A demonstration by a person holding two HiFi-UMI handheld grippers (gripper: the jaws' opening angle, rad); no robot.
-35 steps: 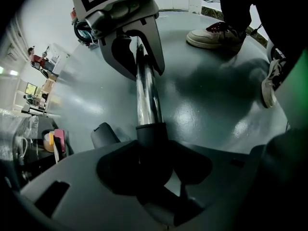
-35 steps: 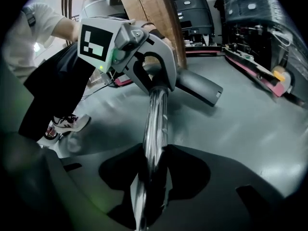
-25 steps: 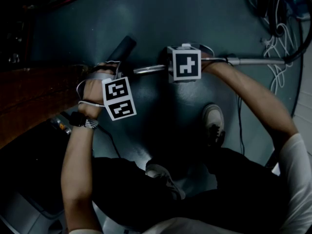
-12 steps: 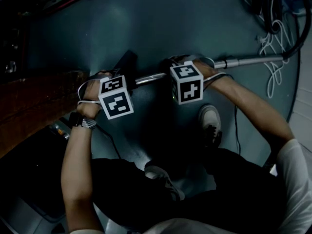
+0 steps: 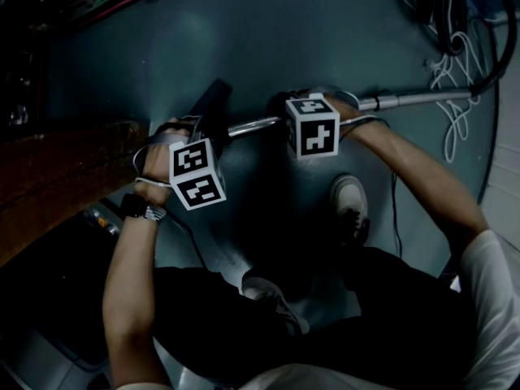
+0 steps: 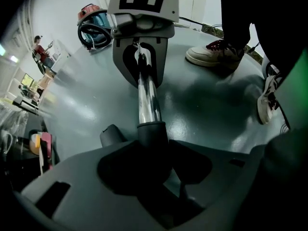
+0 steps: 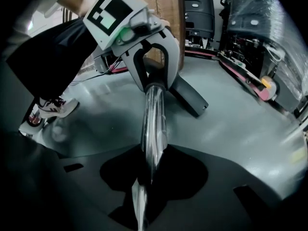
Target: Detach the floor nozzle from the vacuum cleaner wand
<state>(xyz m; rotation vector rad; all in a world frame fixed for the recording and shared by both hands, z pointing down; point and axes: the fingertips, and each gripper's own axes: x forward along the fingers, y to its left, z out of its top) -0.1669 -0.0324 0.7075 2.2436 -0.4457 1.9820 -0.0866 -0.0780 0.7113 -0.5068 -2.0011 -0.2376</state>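
1. Left gripper [image 6: 152,147]: I hold it pointing straight down. Its jaws stand wide and pinch the black plastic collar of the floor nozzle [image 5: 213,97], one pad on each side of the collar.

2. Right gripper [image 7: 151,163]: I hold it angled steeply down. Its jaws have just been closing. The chrome metal tube of the vacuum cleaner wand [image 5: 414,99] runs lengthwise between them, and the pads grip it.

3. Floor nozzle: a long, flat, dark head lying on the teal-grey painted floor [image 5: 325,31], just beyond my left hand [image 5: 165,149] in the head view. In the right gripper view it slants away to the right behind the left gripper.

4. Wand: it runs across the head view from the nozzle collar, through the right gripper, toward a tangle of white cables [image 5: 453,80] at the right edge.

5. Joint: in the left gripper view the chrome tube enters the black collar with no gap showing. The nozzle is not detached.

6. Surroundings: my white sneaker [image 5: 355,201] stands on the floor below the wand in the head view. A red-and-teal canister vacuum [image 6: 94,20] sits well apart in the left gripper view.
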